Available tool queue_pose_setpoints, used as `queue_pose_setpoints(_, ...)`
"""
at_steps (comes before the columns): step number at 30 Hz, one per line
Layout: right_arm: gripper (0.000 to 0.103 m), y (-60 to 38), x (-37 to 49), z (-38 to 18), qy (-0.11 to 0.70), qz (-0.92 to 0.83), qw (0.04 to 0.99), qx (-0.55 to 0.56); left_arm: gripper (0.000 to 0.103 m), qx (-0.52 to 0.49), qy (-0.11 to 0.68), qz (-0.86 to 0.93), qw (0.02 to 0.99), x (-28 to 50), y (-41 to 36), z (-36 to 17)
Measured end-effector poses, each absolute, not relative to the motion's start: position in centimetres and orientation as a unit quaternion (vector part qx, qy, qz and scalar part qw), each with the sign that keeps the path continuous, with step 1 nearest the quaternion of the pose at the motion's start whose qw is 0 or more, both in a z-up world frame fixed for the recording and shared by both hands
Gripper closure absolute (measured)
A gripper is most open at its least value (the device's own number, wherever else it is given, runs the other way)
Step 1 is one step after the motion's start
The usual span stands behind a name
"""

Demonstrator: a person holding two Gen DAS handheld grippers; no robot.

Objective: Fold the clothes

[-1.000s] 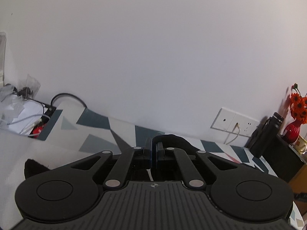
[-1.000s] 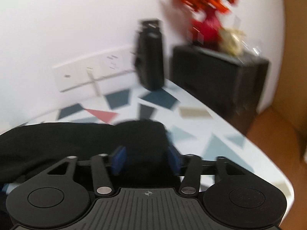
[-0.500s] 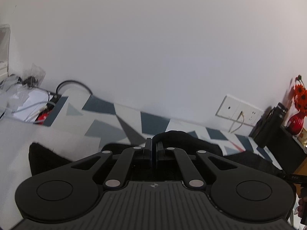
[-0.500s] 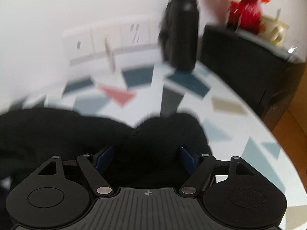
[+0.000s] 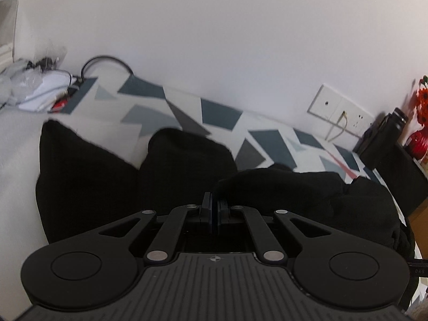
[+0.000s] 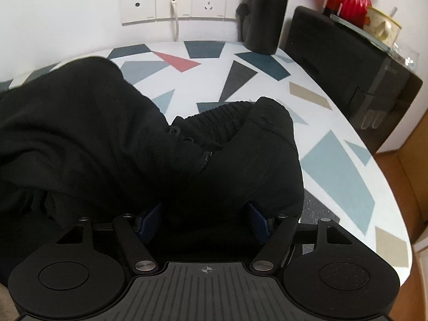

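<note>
Pinching black garment (image 5: 187, 171) edge in my left gripper (image 5: 214, 210), jaws clamped; right gripper (image 6: 202, 219) spread wide, waistband end bunched between. Cloth runs left-right across table (image 6: 334, 160).

The fingertips of the right gripper (image 6: 204, 215) were covered by the black garment (image 6: 107, 139), whose left part was cut off by the frame edge. Whether cloth was pinched between the closed pads of the left gripper (image 5: 214, 210) could not be told. The flowers (image 5: 422, 99) were blurred and cropped.
</note>
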State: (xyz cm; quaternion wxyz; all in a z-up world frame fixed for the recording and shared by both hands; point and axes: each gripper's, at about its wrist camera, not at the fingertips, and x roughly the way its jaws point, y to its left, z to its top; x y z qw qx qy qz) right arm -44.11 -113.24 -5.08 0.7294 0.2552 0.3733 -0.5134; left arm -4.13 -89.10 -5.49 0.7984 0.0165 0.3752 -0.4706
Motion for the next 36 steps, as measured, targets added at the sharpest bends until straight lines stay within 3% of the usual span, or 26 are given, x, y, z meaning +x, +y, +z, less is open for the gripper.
queue_pose_setpoints(13,0.037,-118.1,-46.7,0.8,0.25,-0.56,0.747,0.257,0.097,0.018,0.393,-0.461,0.795,-4.1,-89.4,-6.9)
queue_pose_setpoints(21,0.036,-125.2,-45.3,-4.2,0.323,-0.541,0.723,0.283,0.097,0.028,0.396,-0.457,0.796,-4.3,-89.7,-7.2)
queue_pose_setpoints(25,0.021,-125.2,-44.2,-5.9,0.36,-0.517,0.732,0.257,0.097,0.038,0.395,-0.456,0.797,-4.5,-90.0,-7.3)
queue_pose_setpoints(29,0.018,-125.1,-44.2,-6.6,0.369,-0.502,0.738,0.259,0.097,0.05,0.394,-0.456,0.797,-4.6,-90.4,-7.3)
queue_pose_setpoints(32,0.029,-125.0,-44.6,-6.5,0.368,-0.495,0.742,0.263,0.097,0.055,0.393,-0.456,0.797,-4.6,-90.6,-7.4)
queue_pose_setpoints(36,0.055,-124.3,-45.4,-6.1,0.364,-0.492,0.749,0.254,0.097,0.062,0.391,-0.458,0.796,-4.6,-90.9,-7.5)
